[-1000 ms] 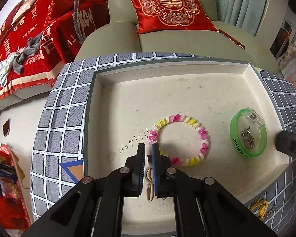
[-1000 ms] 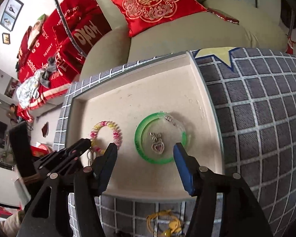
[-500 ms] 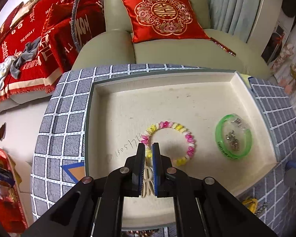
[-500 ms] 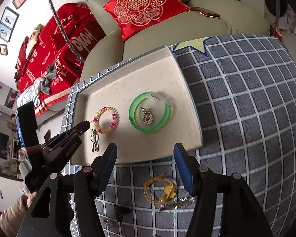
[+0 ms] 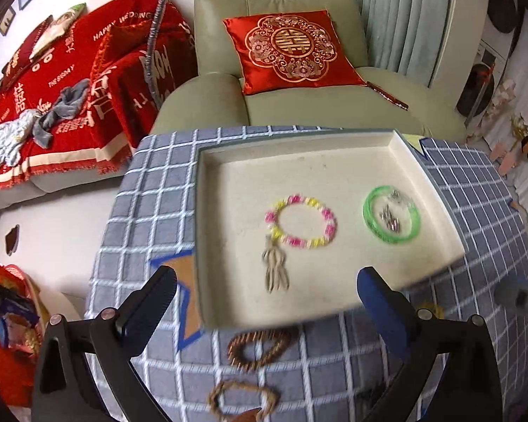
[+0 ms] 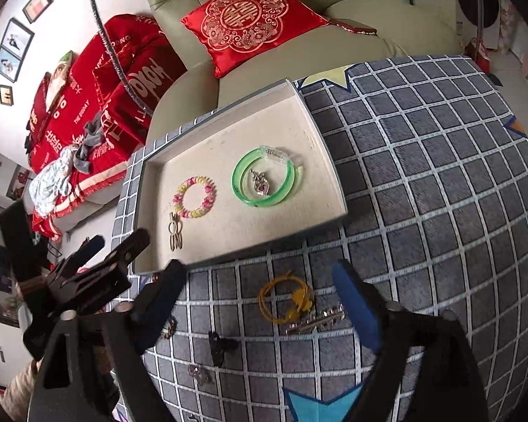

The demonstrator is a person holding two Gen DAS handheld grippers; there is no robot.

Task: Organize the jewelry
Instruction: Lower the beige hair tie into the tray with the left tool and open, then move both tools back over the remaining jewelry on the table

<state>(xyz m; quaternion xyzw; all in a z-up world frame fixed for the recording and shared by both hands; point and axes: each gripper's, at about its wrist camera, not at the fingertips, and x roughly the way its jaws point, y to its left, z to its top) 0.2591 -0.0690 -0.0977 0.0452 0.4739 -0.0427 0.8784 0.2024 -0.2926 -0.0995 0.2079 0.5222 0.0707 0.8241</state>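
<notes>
It was a home living room: a pale green armchair (image 5: 299,81) with a red embroidered cushion (image 5: 292,51) stood at the top of the frame, a sofa under red blankets (image 5: 63,105) at upper left, and framed pictures (image 6: 16,49) hung on the wall.

Wrist views downward (shared tray (image 5: 207,239))

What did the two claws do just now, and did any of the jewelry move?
The left claw opened its jaws and let go of the gold hair clip, leaving it in the tray. Both claws backed away; the right claw opened wider, with nothing between its jaws. The pink-yellow bracelet and green bangle stayed put.
</notes>
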